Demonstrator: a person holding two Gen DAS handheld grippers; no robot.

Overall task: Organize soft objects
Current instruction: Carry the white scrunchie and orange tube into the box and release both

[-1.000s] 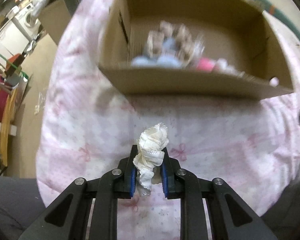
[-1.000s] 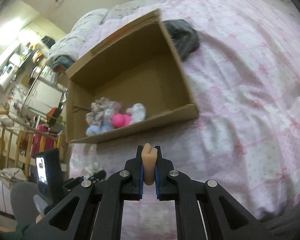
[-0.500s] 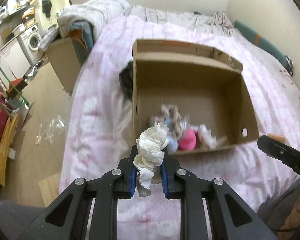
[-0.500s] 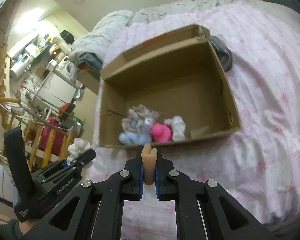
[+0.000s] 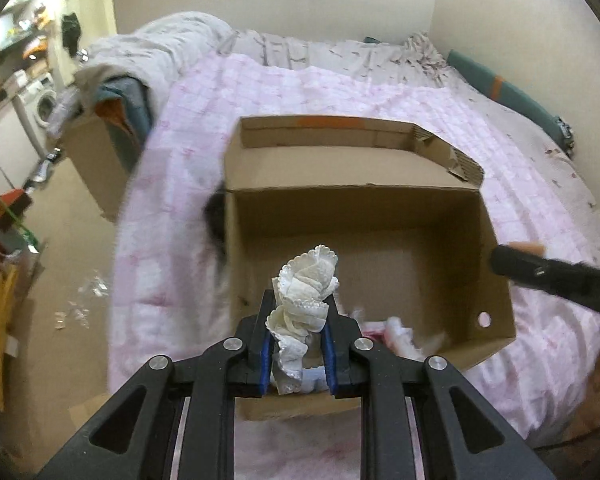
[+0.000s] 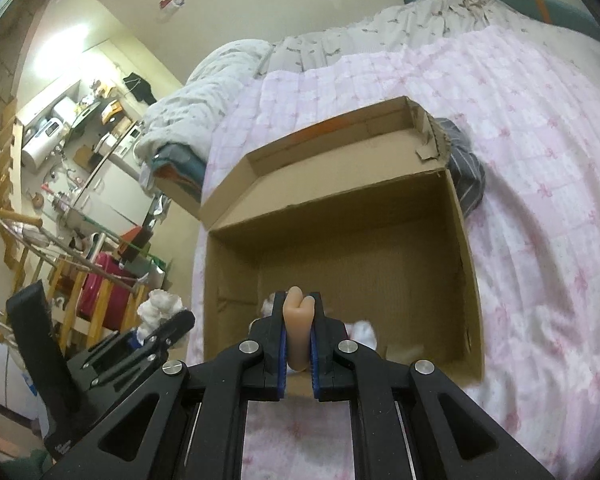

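An open cardboard box (image 5: 380,216) lies on the pink bedspread; it also shows in the right wrist view (image 6: 340,216). My left gripper (image 5: 296,312) is shut on a cream lace scrunchie (image 5: 304,292) and holds it above the box's near left corner. My right gripper (image 6: 298,320) is shut on a small beige soft piece (image 6: 298,320) above the box's near edge. Soft items (image 5: 396,332) lie in the box's near end, mostly hidden behind my fingers. The left gripper with the scrunchie (image 6: 158,308) shows at the left of the right wrist view.
A dark striped cloth (image 6: 466,176) lies on the bed beside the box's far right corner. A rumpled grey duvet (image 5: 148,52) is at the head of the bed. Another cardboard box (image 5: 96,156) and cluttered floor are left of the bed.
Both grippers have risen and moved forward over the box's near edge, each still holding its item. The box interior now fills more of both views.
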